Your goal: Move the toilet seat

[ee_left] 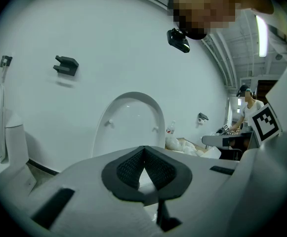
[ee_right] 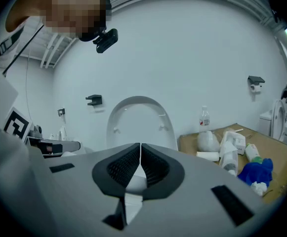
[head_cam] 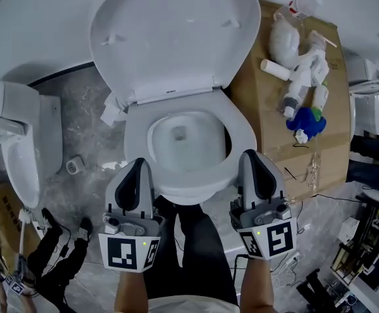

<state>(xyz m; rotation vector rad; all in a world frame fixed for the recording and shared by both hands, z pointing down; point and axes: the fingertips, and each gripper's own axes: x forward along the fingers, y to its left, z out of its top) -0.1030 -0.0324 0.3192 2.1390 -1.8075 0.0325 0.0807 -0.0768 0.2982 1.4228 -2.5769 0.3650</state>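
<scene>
A white toilet stands in front of me with its lid (head_cam: 176, 31) raised against the wall and its seat (head_cam: 240, 128) lying flat on the bowl. My left gripper (head_cam: 137, 165) hangs at the seat's front left rim, jaws shut and empty. My right gripper (head_cam: 251, 156) hangs at the front right rim, also shut with nothing in it. In the left gripper view the closed left gripper (ee_left: 143, 149) points at the upright lid (ee_left: 131, 120). The right gripper view shows the same: the right gripper (ee_right: 140, 147) closed, the lid (ee_right: 139, 120) beyond it.
A flat cardboard box (head_cam: 267, 109) right of the toilet carries bottles, paper rolls and a blue object (head_cam: 306, 124). Another toilet (head_cam: 19, 142) stands at the left, a tape roll (head_cam: 75, 166) on the floor beside it. Cables and gear crowd the right edge. A second person (ee_left: 247, 105) stands far right.
</scene>
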